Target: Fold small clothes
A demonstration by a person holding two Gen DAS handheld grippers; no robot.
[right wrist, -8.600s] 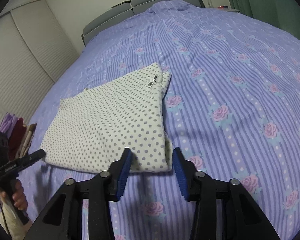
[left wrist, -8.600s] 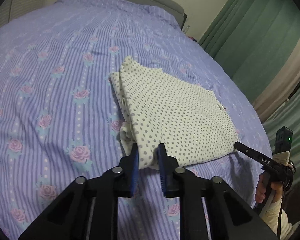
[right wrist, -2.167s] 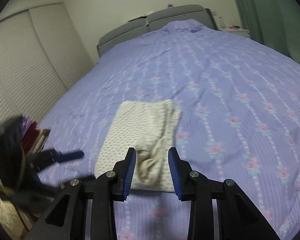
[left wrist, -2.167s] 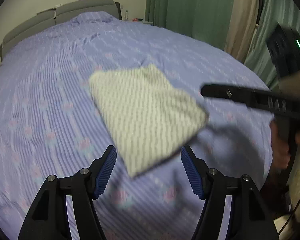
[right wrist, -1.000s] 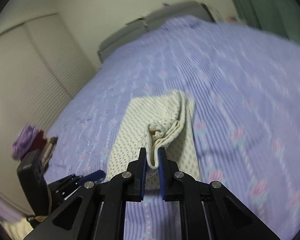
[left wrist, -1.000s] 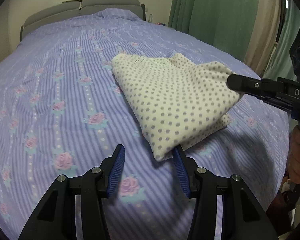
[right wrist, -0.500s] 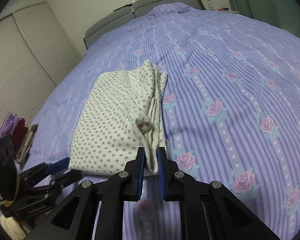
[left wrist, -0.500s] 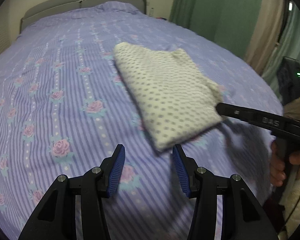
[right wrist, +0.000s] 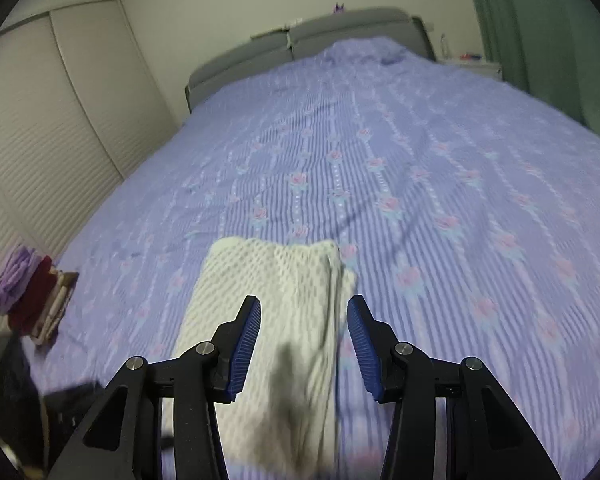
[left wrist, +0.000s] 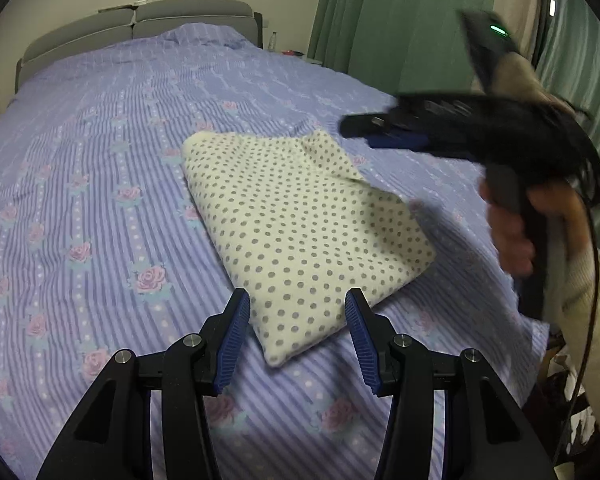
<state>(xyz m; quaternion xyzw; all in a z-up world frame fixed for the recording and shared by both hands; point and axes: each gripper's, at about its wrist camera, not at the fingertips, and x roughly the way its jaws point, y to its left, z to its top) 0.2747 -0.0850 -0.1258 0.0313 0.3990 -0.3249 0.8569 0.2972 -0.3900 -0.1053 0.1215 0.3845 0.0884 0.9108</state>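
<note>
A cream garment with grey polka dots [left wrist: 300, 220] lies folded into a thick rectangle on the purple bed cover [left wrist: 100, 160]. My left gripper [left wrist: 296, 336] is open, its blue pads on either side of the garment's near corner, holding nothing. In the left wrist view my right gripper [left wrist: 374, 132] hovers above the garment's far right corner, blurred by motion. In the right wrist view the right gripper [right wrist: 303, 342] is open and empty above the same garment [right wrist: 276, 320], which looks blurred.
The bed cover [right wrist: 420, 180] stretches far to a grey headboard [left wrist: 136, 24]. Green curtains [left wrist: 400, 20] hang on the right. A pile of purple and red clothes [right wrist: 24, 288] sits by the white wardrobe doors [right wrist: 60, 120]. A nightstand [right wrist: 472, 64] stands by the headboard.
My right gripper let go of the garment's folded edge, opened and lifted away. The garment now lies flat. My left gripper stayed open near the garment's near corner.
</note>
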